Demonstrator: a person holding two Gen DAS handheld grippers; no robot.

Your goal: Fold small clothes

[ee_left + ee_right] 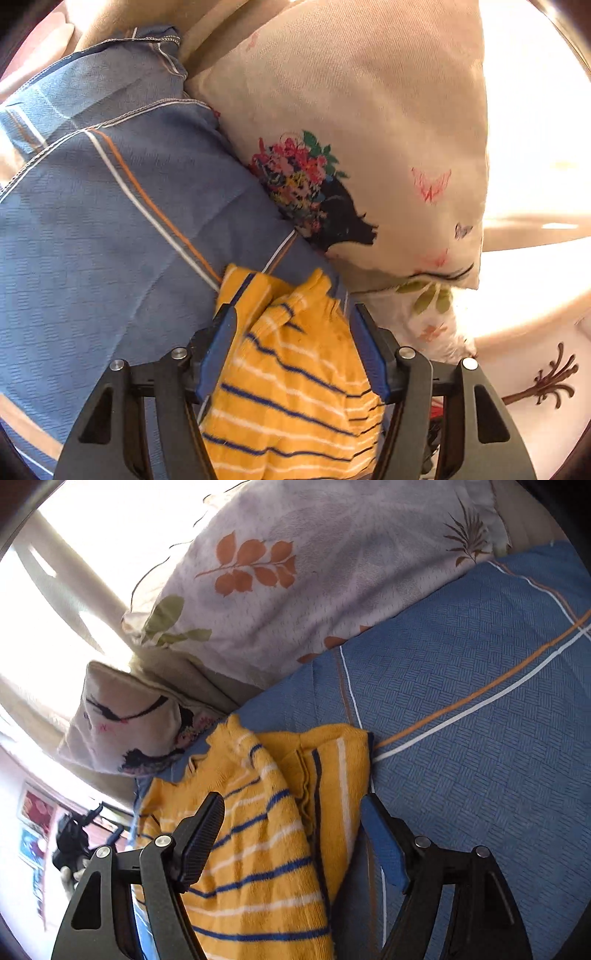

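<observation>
My yellow striped garment lies folded on the blue bedspread, just beside the pillows. Both my left jaws and right jaws stand apart, gripping nothing. A pad could snag the loose top layer and undo the fold. Its long axis runs from me toward the floral pillow.

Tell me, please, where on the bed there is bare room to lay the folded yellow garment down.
Bare blue bedspread lies open beyond the yellow striped garment, below the leaf-print pillow. It is crowded where the garment's far edge nears the flower-print cushion and by the cushion's corner.
</observation>
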